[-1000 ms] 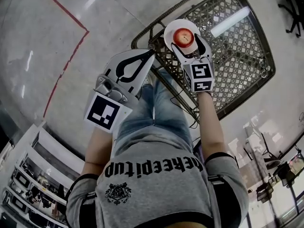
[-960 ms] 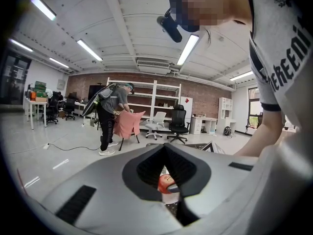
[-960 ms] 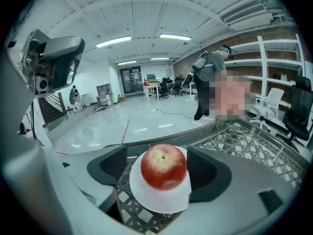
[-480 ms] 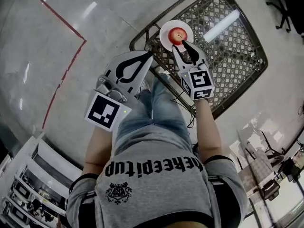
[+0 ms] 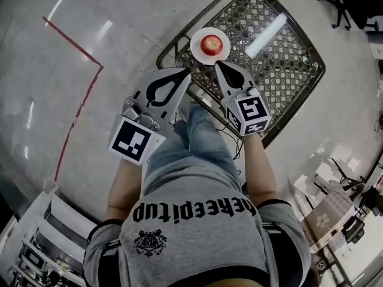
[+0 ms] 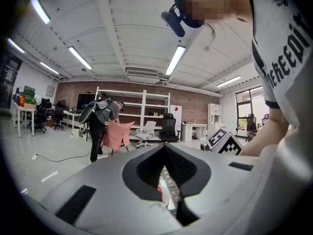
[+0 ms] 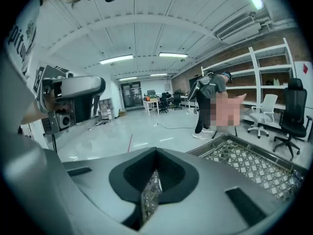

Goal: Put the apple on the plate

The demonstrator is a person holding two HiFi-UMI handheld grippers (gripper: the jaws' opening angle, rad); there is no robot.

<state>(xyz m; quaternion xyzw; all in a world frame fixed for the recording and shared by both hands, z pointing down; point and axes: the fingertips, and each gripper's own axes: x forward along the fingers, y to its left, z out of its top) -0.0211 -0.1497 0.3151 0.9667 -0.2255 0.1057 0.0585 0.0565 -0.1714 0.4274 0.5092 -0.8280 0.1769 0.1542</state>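
Observation:
A red apple rests on a small white plate at the near corner of the dark lattice table. My right gripper hangs just short of the plate, pulled back from it; its jaws have just been closing and now stand shut with nothing between them. In the right gripper view the jaws meet at the tip, with lattice showing below. My left gripper is shut and empty, left of the table's corner. In the left gripper view a sliver of the apple shows beneath the jaws.
A red line runs across the glossy floor to the left. Shelving stands at the lower left. A person bends by white shelves, with office chairs near. The table's rim runs to the right.
The right gripper let go of the apple on the plate, drew back toward me and rose, and its jaws went from open to shut. The left gripper shifted slightly.

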